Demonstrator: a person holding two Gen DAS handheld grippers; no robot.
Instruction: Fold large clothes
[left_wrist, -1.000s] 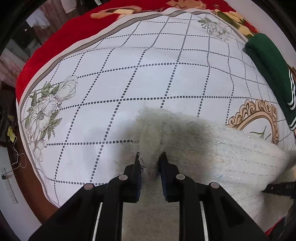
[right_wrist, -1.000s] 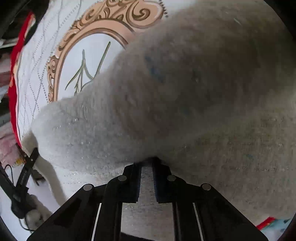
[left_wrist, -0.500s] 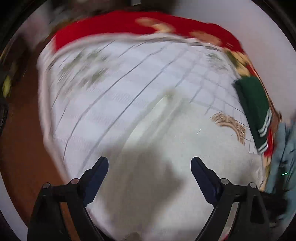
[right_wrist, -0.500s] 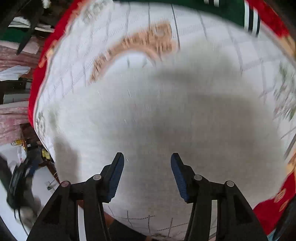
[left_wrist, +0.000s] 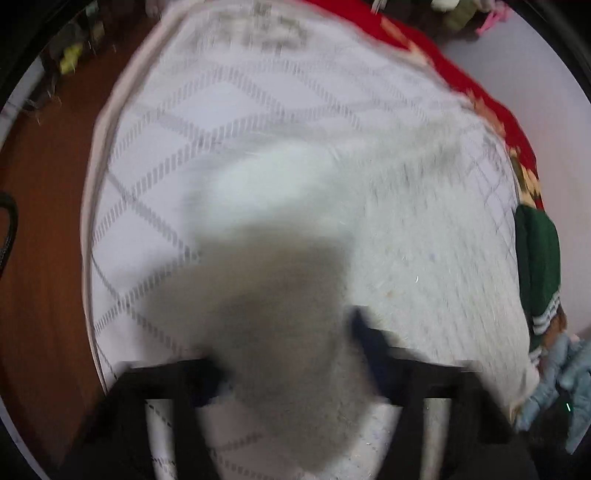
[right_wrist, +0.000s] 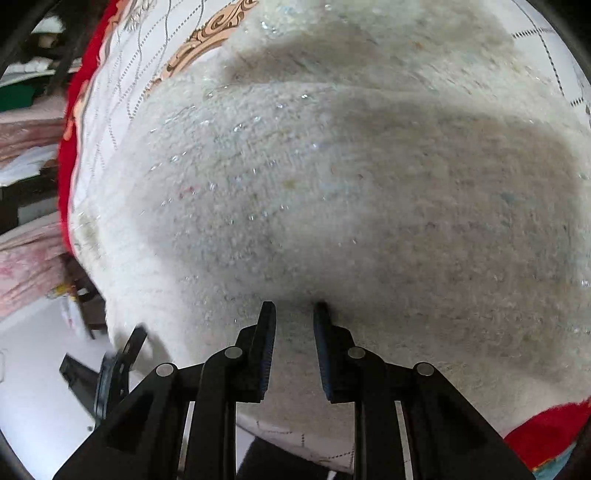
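A fluffy white sweater (left_wrist: 424, 236) lies spread on the white checked bedsheet (left_wrist: 207, 110). The left wrist view is blurred by motion. My left gripper (left_wrist: 284, 354) is open, its fingers wide apart over the sweater's near end. In the right wrist view the sweater (right_wrist: 332, 177) fills most of the frame. My right gripper (right_wrist: 294, 314) has its jaws narrowed to a small gap, with the tips at a fold of the sweater's edge. I cannot tell if it pinches the fabric.
A folded green garment (left_wrist: 537, 258) lies at the bed's right edge, with a light blue garment (left_wrist: 569, 384) below it. A red flowered blanket (left_wrist: 480, 88) borders the sheet. Brown floor (left_wrist: 44, 221) lies to the left. A black stand (right_wrist: 107, 369) sits beside the bed.
Both grippers let go of the sweater and opened half a second ago. The right jaws have since narrowed at the sweater's edge. The left gripper is swinging over the sweater, still open.
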